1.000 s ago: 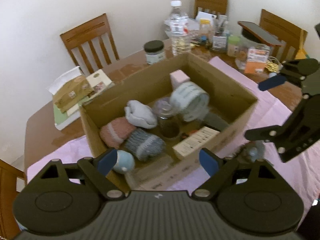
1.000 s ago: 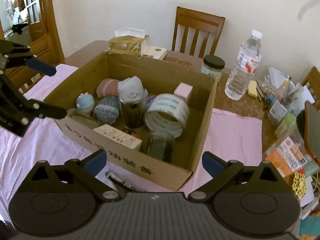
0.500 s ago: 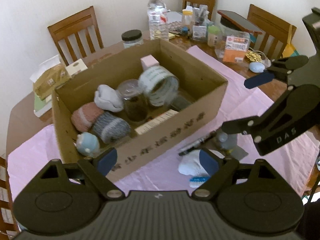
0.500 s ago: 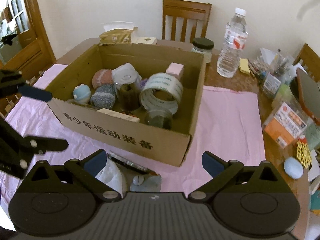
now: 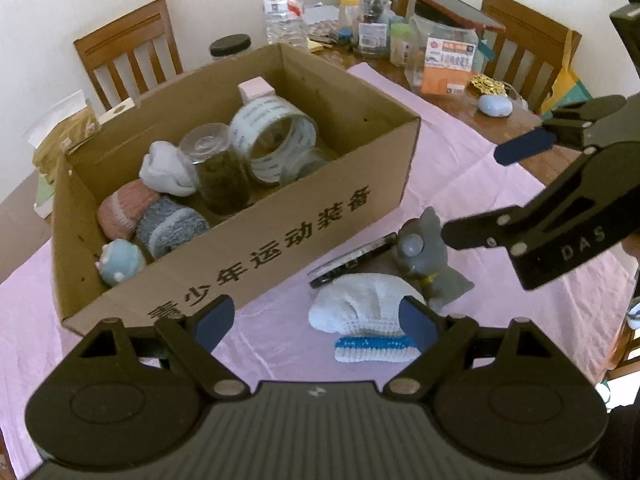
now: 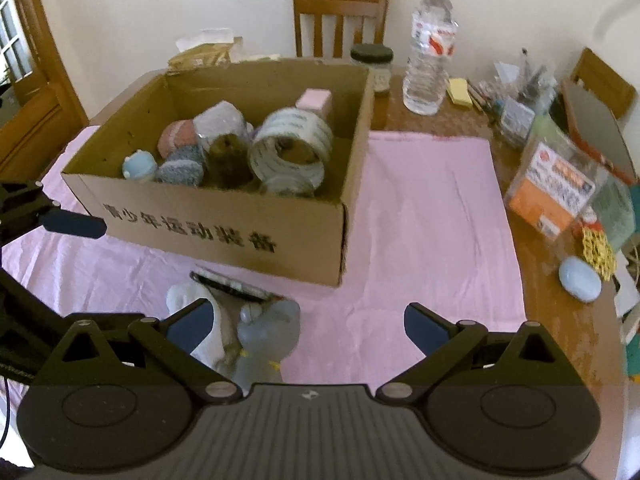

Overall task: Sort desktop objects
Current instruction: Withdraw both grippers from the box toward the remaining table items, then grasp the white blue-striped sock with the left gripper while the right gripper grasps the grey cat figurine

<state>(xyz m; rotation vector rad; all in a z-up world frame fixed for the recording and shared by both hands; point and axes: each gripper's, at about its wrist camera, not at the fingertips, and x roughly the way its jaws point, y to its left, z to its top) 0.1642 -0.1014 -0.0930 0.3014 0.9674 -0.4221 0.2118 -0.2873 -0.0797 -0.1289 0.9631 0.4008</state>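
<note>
Left gripper (image 5: 316, 318): my jaws wide apart, holding nothing, above the white sock (image 5: 360, 308).
Right gripper (image 6: 310, 322): my jaws wide, empty.

Cardboard box (image 5: 280, 232): on cloth (image 6: 432, 216), on counter (image 6: 552, 264).
In box: tape roll (image 5: 272, 140), jar (image 5: 218, 176) left of it, rolled socks (image 5: 168, 224), small figurine (image 5: 118, 264) at near-left corner.
Before box, on cloth: phone (image 5: 352, 258), toy figure (image 5: 428, 264) just right of it, knitted sock (image 5: 360, 312) nearest.
Behind box: water bottle (image 6: 430, 44), lidded jar (image 6: 372, 66), chairs (image 6: 340, 16).
</note>
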